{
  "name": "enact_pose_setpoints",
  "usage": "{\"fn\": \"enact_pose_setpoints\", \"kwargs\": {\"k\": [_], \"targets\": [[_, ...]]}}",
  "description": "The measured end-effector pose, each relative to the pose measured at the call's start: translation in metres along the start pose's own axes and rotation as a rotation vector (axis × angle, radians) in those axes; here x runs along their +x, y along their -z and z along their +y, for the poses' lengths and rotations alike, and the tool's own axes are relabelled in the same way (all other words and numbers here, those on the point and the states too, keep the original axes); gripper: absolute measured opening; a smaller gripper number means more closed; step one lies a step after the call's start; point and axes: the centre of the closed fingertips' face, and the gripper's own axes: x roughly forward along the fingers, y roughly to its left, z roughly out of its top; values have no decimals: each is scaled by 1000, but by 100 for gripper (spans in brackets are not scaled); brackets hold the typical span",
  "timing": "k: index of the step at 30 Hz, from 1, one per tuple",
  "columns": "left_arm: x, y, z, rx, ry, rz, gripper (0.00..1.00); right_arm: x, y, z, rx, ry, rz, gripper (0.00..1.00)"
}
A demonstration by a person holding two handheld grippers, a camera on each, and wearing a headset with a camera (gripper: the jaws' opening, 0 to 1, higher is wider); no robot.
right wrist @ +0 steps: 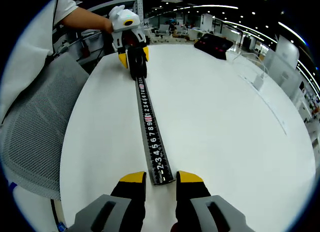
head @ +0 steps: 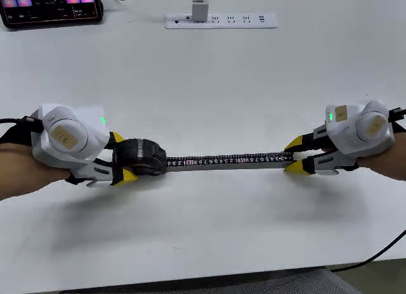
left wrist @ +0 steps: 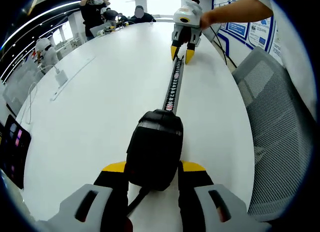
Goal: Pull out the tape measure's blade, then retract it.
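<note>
White table, with a power strip up at the far edge. The left gripper is clamped on the black tape measure — jaws pressed against both sides of the case, which sits on the tabletop over at the left. The blade is out a good way and runs flat across to the right gripper (numbers facing up). Its tip sits right between that gripper's yellow jaw tips, which stand narrow. Honestly, I can't tell if they're pinching it or just hugging it — the gap's too fine to read.
</note>
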Motion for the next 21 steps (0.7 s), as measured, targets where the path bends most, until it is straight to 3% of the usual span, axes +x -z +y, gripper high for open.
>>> {"fn": "enact_pose_setpoints", "kwargs": {"k": [5, 8, 14, 21], "targets": [[-3, 2, 0, -17, -13, -5, 38, -5, -7, -4, 63, 51, -29, 24], [-7, 0, 0, -66, -30, -32, 41, -8, -14, -4, 124, 73, -72, 26], [-17, -1, -2, -162, -55, -71, 48, -14, -15, -1, 199, 107, -87, 37], [-28, 0, -5, -208, -100, -102, 55, -20, -21, 5, 231, 148, -110, 43]]}}
